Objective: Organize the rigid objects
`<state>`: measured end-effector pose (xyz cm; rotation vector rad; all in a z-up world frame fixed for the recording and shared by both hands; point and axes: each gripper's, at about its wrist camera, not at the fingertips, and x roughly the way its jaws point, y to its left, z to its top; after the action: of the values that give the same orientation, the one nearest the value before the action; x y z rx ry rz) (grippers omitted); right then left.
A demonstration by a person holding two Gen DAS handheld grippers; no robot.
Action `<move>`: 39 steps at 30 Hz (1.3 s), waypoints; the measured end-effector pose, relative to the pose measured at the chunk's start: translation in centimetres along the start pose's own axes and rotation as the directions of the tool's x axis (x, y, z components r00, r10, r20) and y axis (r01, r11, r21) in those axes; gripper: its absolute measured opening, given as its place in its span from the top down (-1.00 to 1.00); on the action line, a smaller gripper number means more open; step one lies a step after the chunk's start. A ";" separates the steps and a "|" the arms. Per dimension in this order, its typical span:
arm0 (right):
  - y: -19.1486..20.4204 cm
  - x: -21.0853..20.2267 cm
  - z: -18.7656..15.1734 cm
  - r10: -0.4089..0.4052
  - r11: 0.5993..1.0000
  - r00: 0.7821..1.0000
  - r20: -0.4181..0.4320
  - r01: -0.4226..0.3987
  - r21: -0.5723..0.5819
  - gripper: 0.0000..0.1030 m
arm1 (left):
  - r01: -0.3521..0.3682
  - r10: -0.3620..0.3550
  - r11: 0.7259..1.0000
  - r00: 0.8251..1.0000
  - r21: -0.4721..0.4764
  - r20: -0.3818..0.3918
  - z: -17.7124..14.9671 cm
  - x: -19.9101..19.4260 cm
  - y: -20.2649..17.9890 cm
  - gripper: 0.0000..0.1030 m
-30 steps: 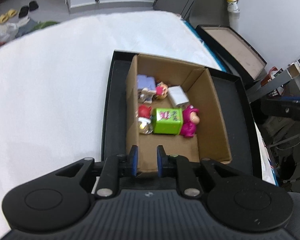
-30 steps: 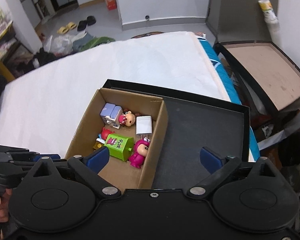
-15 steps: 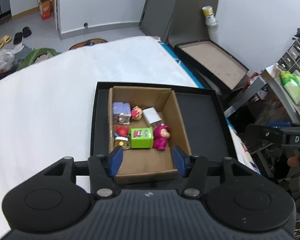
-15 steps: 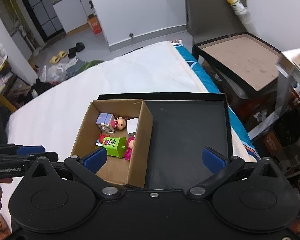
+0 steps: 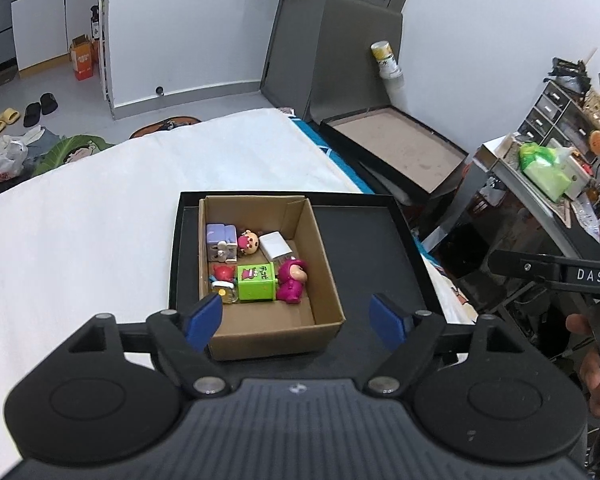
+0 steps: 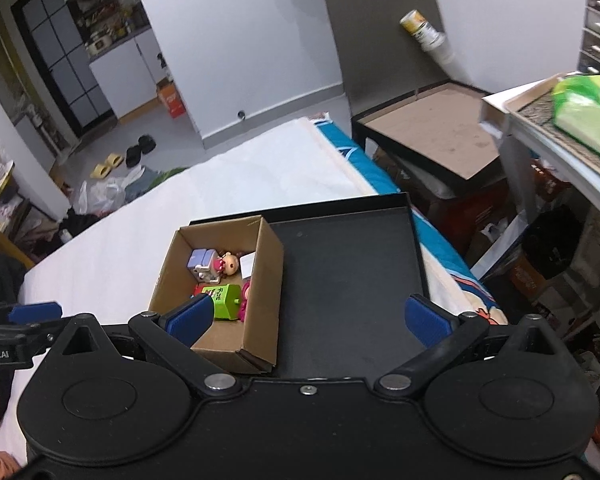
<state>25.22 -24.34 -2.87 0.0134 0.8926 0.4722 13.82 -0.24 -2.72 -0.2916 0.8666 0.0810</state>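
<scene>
A cardboard box (image 5: 324, 280) (image 6: 268, 280) sits in the left part of a black tray (image 5: 376, 252) (image 6: 348, 280) on a white bed. Inside lie a green cube (image 5: 255, 282) (image 6: 226, 300), a magenta figure (image 5: 292, 282), a purple block (image 5: 221, 242) (image 6: 202, 262), a small doll (image 5: 248, 242) (image 6: 228, 264), a white charger (image 5: 276, 244) and a red toy (image 5: 224, 272). My left gripper (image 5: 298, 322) is open and empty, high above the box's near edge. My right gripper (image 6: 308, 316) is open and empty, high above the tray's near edge.
The white bed (image 5: 80, 220) stretches left and far of the tray. Another black tray with a brown floor (image 5: 396, 148) (image 6: 432, 132) stands past the bed's right edge. A cluttered table (image 5: 552, 176) is at the right. Shoes and bags lie on the floor (image 6: 116, 160).
My left gripper has opened from nearly shut to wide. Both grippers have risen and pulled back, so the box and tray look smaller.
</scene>
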 end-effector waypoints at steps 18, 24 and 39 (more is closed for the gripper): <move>1.3 -6.8 -2.5 -0.013 0.999 0.995 0.096 0.008 0.046 -1.00 | -0.031 0.025 0.998 0.995 0.056 0.100 -2.3 -7.1 -1.6 -0.78; 1.9 -7.5 -3.1 -0.053 0.998 0.994 0.090 0.049 0.048 -1.00 | -0.035 0.026 0.997 0.992 0.073 0.124 -2.8 -8.7 -1.6 -0.85; 3.0 -8.6 -5.4 -0.022 0.999 0.993 0.120 0.019 0.026 -1.00 | -0.030 0.017 0.994 0.991 0.103 0.130 -4.9 -9.6 -1.3 -0.91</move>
<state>15.47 -26.10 0.73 0.0549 0.7795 0.4363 4.30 -2.44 1.88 -0.1756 0.7430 0.0752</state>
